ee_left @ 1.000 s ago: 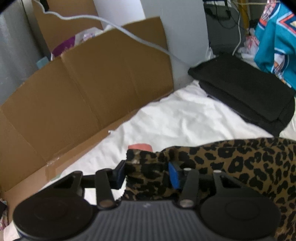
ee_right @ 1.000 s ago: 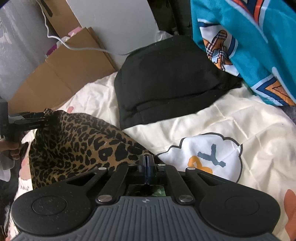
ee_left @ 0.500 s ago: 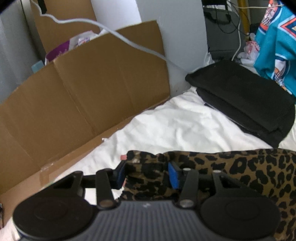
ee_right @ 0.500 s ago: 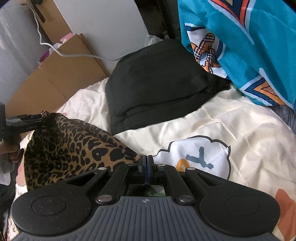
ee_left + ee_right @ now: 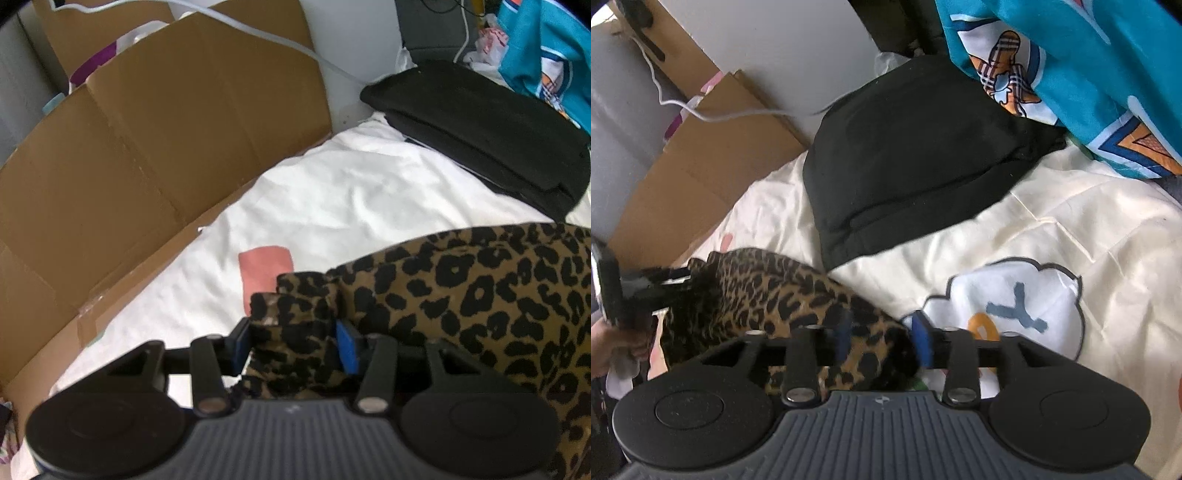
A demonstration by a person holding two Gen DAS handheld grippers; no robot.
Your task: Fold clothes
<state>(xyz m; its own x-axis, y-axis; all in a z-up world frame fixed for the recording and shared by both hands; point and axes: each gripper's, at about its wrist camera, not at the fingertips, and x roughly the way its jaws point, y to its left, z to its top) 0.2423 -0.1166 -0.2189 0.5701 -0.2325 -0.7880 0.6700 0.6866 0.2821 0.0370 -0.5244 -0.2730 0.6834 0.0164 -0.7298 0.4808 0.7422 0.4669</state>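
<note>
A leopard-print garment (image 5: 480,302) lies stretched across the white bed sheet (image 5: 351,206). My left gripper (image 5: 293,345) is shut on a thick bunched corner of it, and the cloth fills the gap between the blue pads. In the right wrist view the same garment (image 5: 783,295) runs from the left gripper (image 5: 661,284) at the far left to my right gripper (image 5: 882,338). The right jaws are opening. The cloth's other end lies loose between the parted pads, low on the sheet (image 5: 1089,221).
A folded black pile (image 5: 916,155) lies on the bed beyond the garment, with a teal printed jersey (image 5: 1089,74) hanging behind it. Flattened cardboard (image 5: 147,166) lines the bed's left side under a white cable (image 5: 258,33). A person's hand (image 5: 605,347) grips the left tool.
The right jaws, shut before, have parted around the leopard cloth. The left gripper has sunk a little with its corner, and the garment now rests lower on the sheet.
</note>
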